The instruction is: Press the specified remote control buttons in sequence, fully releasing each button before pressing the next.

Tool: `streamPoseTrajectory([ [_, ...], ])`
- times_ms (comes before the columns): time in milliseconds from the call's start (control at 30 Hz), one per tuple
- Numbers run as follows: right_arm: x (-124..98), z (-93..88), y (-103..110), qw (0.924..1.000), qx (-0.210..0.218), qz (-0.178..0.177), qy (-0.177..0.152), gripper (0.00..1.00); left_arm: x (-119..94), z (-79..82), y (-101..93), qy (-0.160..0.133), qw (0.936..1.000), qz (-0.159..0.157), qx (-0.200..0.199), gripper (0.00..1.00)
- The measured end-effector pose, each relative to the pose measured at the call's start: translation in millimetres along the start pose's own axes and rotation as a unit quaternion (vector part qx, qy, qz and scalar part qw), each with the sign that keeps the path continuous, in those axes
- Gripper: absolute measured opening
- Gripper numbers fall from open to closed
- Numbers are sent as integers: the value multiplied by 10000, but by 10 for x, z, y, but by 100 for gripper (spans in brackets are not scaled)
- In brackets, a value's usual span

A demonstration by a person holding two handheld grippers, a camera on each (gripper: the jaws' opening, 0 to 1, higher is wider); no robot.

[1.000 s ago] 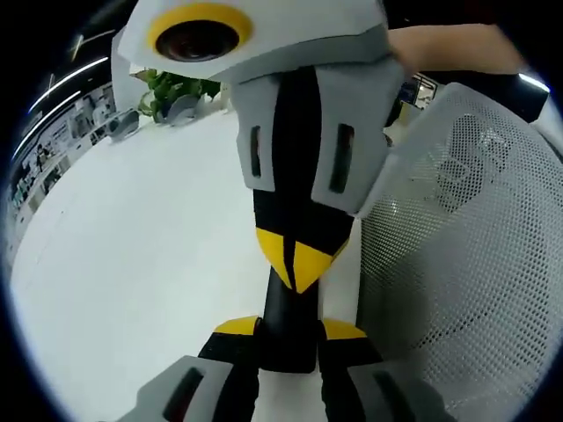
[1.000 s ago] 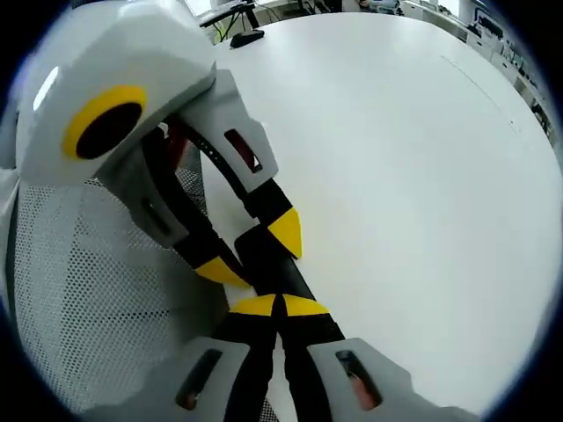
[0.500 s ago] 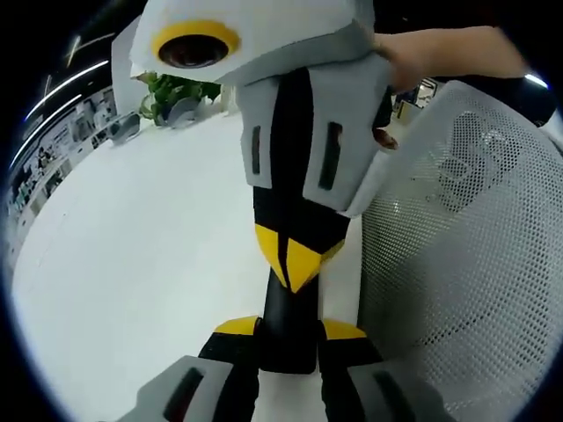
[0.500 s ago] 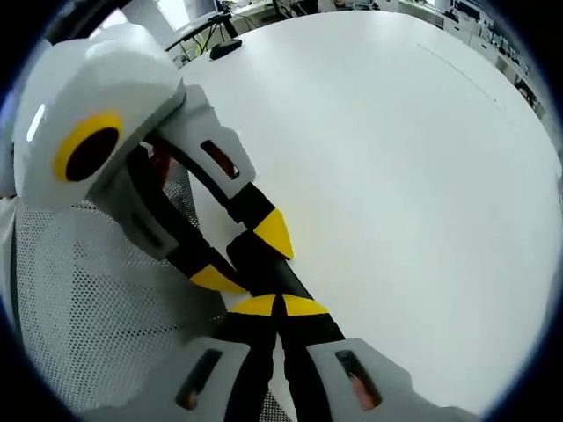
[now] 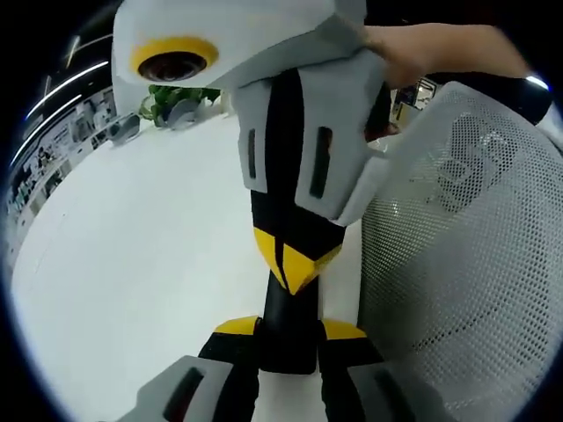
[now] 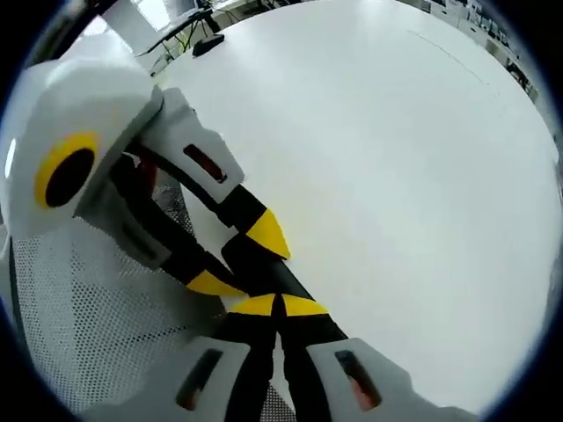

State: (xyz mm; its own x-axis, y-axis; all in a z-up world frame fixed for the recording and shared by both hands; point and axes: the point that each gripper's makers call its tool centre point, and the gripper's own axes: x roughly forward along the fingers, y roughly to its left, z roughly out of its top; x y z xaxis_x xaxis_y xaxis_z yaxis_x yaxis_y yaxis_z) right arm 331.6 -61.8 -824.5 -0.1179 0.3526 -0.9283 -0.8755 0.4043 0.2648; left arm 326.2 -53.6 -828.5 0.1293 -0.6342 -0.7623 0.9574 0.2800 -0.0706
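Nearest in the left gripper view, the left gripper [image 5: 288,338] pinches the black remote [image 5: 288,330] by one end, steadying it over the white table [image 5: 132,255]. The right gripper [image 5: 288,264], jaws pressed together, touches the remote's upper face, apparently pressing a button. Beside them stands a white mesh basket [image 5: 466,264]. Since half a second ago, the pose has hardly changed; the right gripper has tilted slightly.

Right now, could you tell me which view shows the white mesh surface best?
The left gripper view: the white mesh surface spreads across its right side, holes and curved edge clear. The right gripper view shows a patch of it at lower left, partly behind the left claw.
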Motion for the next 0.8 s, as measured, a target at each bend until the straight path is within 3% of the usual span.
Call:
streamPoseTrajectory([
  [133,-23,-13,19,9994,-313,-62,-127,0,0,0,2,-11,10000,-15,-6,25],
  [300,-64,-35,-46,9933,-1125,-271,-54,0,3,2,5,-19,10000,-26,-21,25],
  [400,-65,9,51,9945,-1034,-10,-143,0,1,6,2,-24,10000,-29,-33,25],
  [533,-28,26,68,9912,-1323,-72,-74,0,1,8,4,-43,10000,-32,-55,25],
  [800,10,7,78,9896,-1436,9,53,0,1,11,8,-77,9999,-39,-116,25],
])
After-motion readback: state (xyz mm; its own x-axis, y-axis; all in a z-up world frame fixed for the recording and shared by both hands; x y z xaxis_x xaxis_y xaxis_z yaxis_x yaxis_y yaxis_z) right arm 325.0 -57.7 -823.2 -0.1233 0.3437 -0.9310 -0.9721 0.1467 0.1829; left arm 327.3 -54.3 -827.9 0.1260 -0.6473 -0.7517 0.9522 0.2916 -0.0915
